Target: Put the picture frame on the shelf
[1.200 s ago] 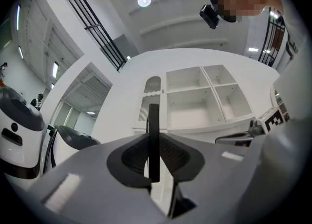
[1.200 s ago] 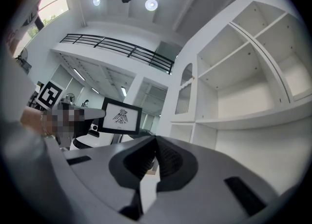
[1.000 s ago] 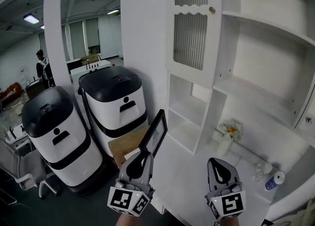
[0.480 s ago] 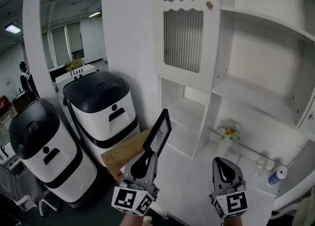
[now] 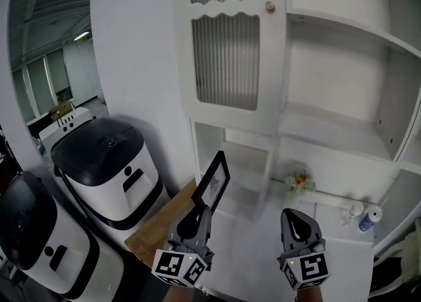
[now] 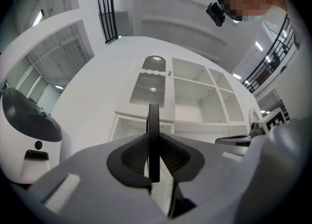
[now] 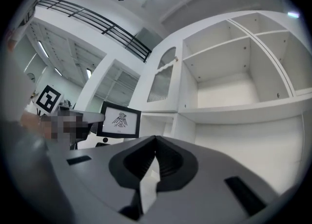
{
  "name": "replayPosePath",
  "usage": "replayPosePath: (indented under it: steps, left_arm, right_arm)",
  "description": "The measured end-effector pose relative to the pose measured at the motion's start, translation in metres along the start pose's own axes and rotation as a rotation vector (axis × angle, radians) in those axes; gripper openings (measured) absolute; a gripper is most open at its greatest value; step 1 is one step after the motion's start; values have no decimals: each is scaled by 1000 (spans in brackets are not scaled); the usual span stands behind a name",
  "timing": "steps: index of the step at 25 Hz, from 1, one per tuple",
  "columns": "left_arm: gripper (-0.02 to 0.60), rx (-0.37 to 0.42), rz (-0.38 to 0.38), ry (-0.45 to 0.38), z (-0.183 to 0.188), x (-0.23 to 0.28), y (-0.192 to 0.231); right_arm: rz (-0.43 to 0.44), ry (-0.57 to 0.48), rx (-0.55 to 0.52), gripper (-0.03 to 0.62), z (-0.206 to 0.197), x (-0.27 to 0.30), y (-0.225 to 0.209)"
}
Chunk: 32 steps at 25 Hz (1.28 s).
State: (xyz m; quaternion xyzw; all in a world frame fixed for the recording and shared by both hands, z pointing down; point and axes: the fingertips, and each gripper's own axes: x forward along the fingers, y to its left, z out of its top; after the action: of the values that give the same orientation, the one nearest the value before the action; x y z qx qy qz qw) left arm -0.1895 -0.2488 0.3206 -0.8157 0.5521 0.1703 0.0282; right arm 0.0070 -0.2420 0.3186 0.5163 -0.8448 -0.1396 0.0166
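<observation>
**Item: picture frame** [image 5: 214, 181], black border, white print. It is held off the shelf, at 12 o'clock of the left gripper [image 5: 199, 214] and in front of the shelf unit [image 5: 342, 133]. The open bays lie at 1 to 2 o'clock of the frame.

**Jaws:** The left gripper's jaws are clamped on the frame's lower edge, which shows edge-on in the left gripper view. The right gripper [image 5: 294, 220] carries nothing, its jaws pressed together.

**Hazards (judged):**
- The grip is on one thin edge only, so the tall frame may pivot or slip.
- A corner may catch a bay divider or the ribbed cabinet door [image 5: 227, 57] on entry.
- If released too upright, the frame may topple.
- The flower vase [image 5: 299, 181] at 3 o'clock could be knocked.

**Markings:** The print carries a bird-like emblem, with the lines beneath too small to read. The gripper cubes bear square markers only. No brand is legible.
</observation>
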Motion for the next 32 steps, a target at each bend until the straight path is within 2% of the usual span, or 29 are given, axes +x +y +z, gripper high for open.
replayPosePath:
  steps: [3, 10, 16, 22, 32]
  left_arm:
    - [67, -34, -54, -1, -4, 19, 17]
    - [67, -167, -147, 25, -19, 60, 50]
    - [67, -346, -175, 51, -36, 88, 73]
    - [67, -623, -130, 103, -69, 106, 93]
    - [67, -986, -36, 127, -112, 120, 102]
  right_arm:
    - [-53, 19, -13, 8, -3, 13, 2]
    - [-187, 48, -18, 8, -13, 35, -1]
    - [-251, 90, -40, 8, -20, 46, -2]
    - [-280, 150, -70, 8, -32, 48, -2]
    - [-243, 193, -58, 8, -46, 56, -15]
